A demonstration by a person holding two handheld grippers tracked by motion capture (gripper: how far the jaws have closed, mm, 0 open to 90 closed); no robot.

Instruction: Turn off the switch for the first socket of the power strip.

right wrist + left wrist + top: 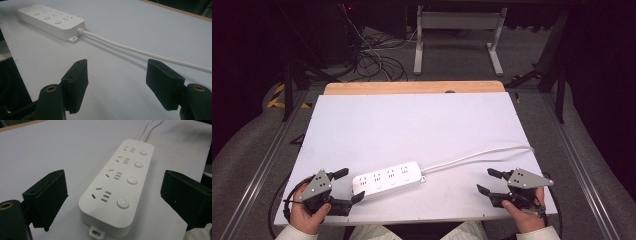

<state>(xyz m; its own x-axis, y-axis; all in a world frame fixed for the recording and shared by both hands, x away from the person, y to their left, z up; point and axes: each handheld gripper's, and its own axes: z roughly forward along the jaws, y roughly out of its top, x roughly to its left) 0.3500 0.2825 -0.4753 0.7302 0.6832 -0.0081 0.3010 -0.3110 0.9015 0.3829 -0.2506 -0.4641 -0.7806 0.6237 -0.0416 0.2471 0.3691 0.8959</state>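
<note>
A white power strip [387,179] lies flat on the white table board [412,125], near the board's front edge and left of its middle, its long axis running slightly uphill from its left end to its right. Its body is a glossy rounded bar with 4 socket groups in a row along the top; in the left gripper view each group [101,193] pairs a slanted 3-slot outlet with a small slot cluster, and beside each sits 1 round white button [123,203], 4 in all. A small mounting tab [96,233] with a slot sticks out from the strip's near end in that view, and the right gripper view shows a matching tab [73,39] at the cord end. A white cord [477,156] leaves the strip's right end through a ribbed collar and curves away across the board toward the board's right edge. The left gripper [343,186] sits at the strip's left end, its jaws spread wide with that end lying between them and touching neither. The right gripper [488,181] rests well to the right of the strip, near the board's front right corner, jaws likewise parted and holding nothing; the cord passes just beyond its jaw tips.
</note>
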